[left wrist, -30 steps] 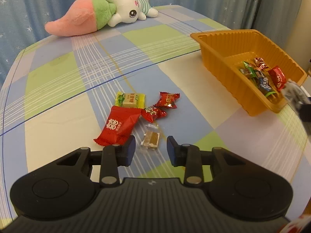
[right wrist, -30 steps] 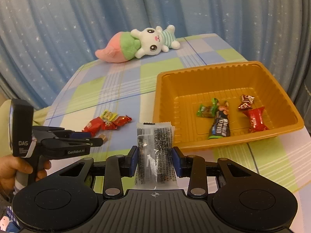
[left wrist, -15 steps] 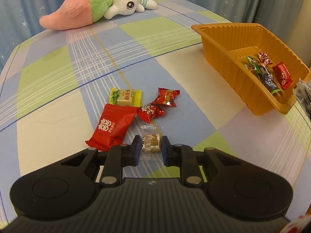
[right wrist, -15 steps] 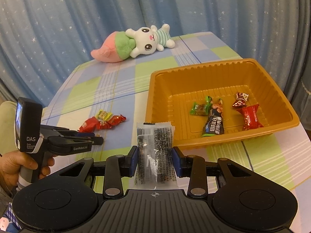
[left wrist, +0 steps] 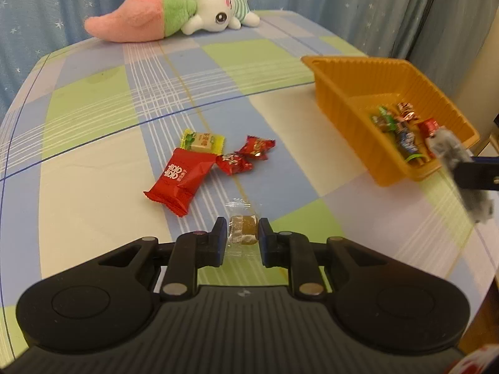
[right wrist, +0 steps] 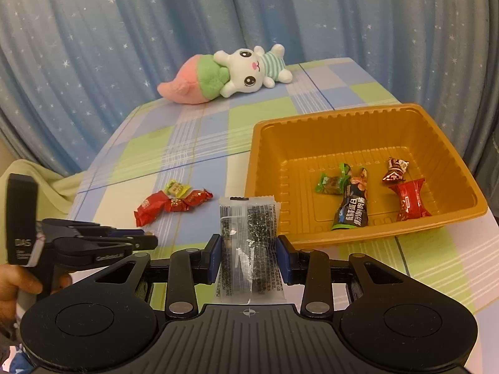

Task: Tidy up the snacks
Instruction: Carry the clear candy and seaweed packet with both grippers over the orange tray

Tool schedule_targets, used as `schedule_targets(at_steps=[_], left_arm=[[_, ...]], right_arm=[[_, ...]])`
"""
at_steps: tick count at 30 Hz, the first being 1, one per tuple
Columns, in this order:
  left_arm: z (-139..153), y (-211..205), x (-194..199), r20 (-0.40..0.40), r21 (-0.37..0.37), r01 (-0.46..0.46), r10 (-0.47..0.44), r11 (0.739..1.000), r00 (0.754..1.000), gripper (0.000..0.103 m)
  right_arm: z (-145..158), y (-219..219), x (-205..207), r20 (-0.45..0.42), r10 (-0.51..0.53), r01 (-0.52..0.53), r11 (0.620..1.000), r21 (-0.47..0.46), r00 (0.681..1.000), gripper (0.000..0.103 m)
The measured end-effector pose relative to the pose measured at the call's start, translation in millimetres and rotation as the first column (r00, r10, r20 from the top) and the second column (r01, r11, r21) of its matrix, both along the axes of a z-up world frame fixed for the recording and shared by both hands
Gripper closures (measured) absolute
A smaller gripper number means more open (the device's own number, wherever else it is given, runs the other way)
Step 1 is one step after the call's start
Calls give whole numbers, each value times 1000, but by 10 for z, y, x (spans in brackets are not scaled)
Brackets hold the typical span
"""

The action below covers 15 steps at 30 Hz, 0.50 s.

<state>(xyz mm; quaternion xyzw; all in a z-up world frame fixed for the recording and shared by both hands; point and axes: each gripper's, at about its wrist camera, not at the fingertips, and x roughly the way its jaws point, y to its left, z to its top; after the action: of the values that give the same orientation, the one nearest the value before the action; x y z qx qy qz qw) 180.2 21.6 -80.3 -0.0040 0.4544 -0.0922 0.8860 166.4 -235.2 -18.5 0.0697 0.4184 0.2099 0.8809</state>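
Note:
My left gripper is shut on a small clear-wrapped brown candy, held above the table. Beyond it lie a big red packet, a yellow-green candy and two small red candies. My right gripper is shut on a clear packet of black seeds, held in front of the near-left corner of the orange tray. The tray holds several wrapped snacks. It also shows in the left wrist view, with the right gripper's packet blurred.
A pink, green and white plush toy lies at the far edge of the checked tablecloth. Blue starred curtains hang behind. The left gripper and the hand holding it show in the right wrist view.
My left gripper closed on the brown candy and lifted it back from the pile. My right gripper, still holding the seed packet, shifted towards the tray.

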Motion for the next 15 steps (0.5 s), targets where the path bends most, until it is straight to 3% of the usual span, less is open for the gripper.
schedule_targets(at_steps=[15], left_arm=[[550,-536,-179,105,-67,22,-15,997,994,84]], right_arm=[[75,-419,21,16,-7,6,999,41,1000,66]])
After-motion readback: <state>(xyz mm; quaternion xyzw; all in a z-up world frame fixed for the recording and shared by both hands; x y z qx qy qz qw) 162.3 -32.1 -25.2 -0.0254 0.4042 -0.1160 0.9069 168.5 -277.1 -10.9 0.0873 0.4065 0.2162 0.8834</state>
